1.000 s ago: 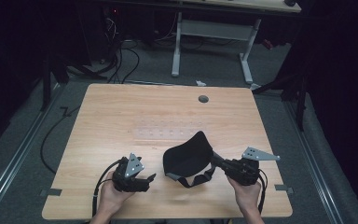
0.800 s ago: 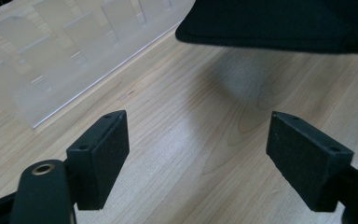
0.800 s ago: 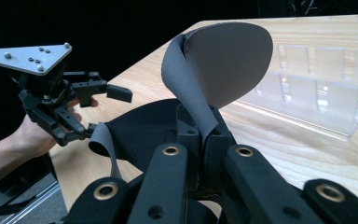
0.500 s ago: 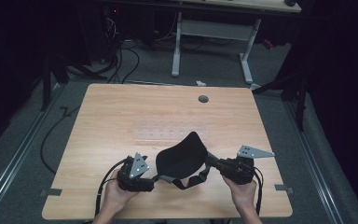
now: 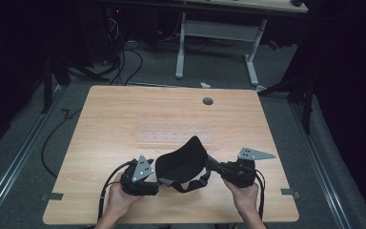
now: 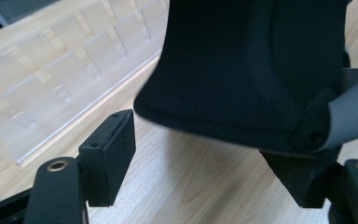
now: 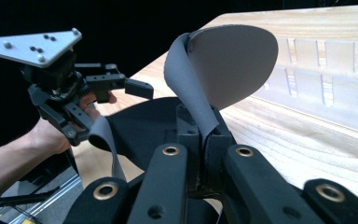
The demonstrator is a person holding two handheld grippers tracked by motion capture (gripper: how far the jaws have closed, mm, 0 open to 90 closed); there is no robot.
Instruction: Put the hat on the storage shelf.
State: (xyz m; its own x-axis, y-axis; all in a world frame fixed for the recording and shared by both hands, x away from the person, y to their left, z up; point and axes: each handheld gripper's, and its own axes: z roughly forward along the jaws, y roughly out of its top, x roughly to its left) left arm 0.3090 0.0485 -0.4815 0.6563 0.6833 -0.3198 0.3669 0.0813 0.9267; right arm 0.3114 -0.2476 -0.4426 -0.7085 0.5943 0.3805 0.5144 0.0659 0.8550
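A black padded fabric piece with grey straps is held up off the wooden table near its front edge. My right gripper is shut on one grey strap, which rises from between its jaws. My left gripper faces the pad's other side. In the left gripper view its jaws stand apart around the pad's lower edge and have just been closing. The left pad is clear of the fabric; the right one sits close under a strap end.
A clear plastic rack with several slots lies flat in the table's middle, just beyond the pad. A round cable hole is near the far edge. Cables trail from both grippers over the front edge.
My left gripper has turned and edged right toward the pad, so the pad's edge now lies between its jaws. The pad and right gripper shifted slightly left.
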